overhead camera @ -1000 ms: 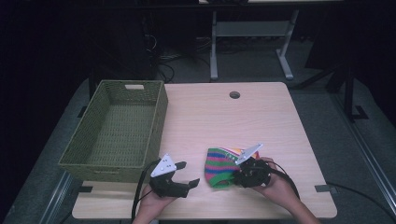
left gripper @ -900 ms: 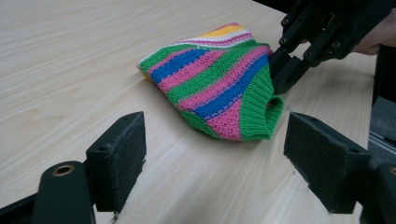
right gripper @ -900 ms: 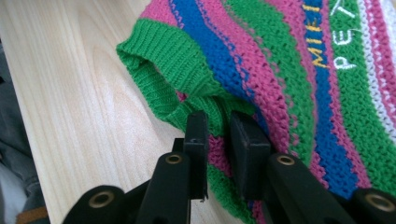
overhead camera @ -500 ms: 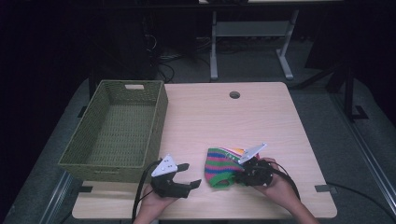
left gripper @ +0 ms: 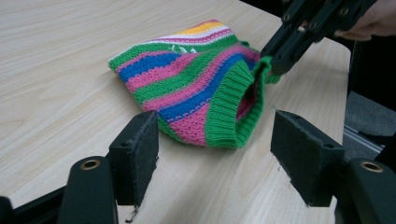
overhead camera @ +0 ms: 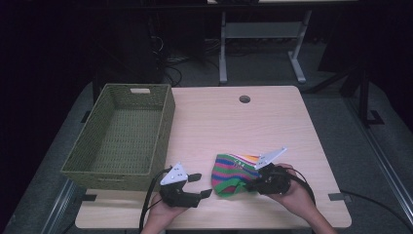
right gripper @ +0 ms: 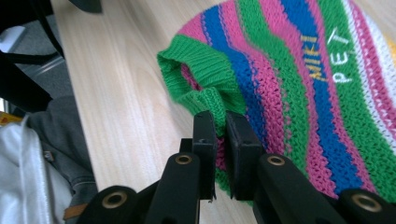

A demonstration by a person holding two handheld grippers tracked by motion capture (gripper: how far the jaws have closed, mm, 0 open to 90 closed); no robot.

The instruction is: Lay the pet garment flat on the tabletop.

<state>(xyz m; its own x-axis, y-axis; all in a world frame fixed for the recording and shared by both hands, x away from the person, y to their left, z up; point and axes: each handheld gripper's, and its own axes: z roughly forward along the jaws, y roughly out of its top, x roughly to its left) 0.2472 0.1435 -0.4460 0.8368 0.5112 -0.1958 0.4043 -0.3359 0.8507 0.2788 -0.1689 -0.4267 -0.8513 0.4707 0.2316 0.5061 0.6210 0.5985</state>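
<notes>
At the near edge of the worktop [overhead camera: 292, 112], the right tongs [right gripper: 220, 123] pinch the green ribbed cuff of a striped knit garment [overhead camera: 234, 173], their pads hiding the nipped fold. The left tongs [left gripper: 215, 154] gape wide just short of its opening, touching nothing. Farther back left sits a green woven basket [overhead camera: 122, 136], its near inside wall hidden.

Knit pouch [left gripper: 196, 88] — green, pink, blue stripes (green-ribbed cuff).

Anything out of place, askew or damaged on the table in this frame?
Nothing stands out. The striped knit piece lies rumpled on the table, its green cuff pinched by the right gripper. The left gripper is open; the basket sits square.
</notes>
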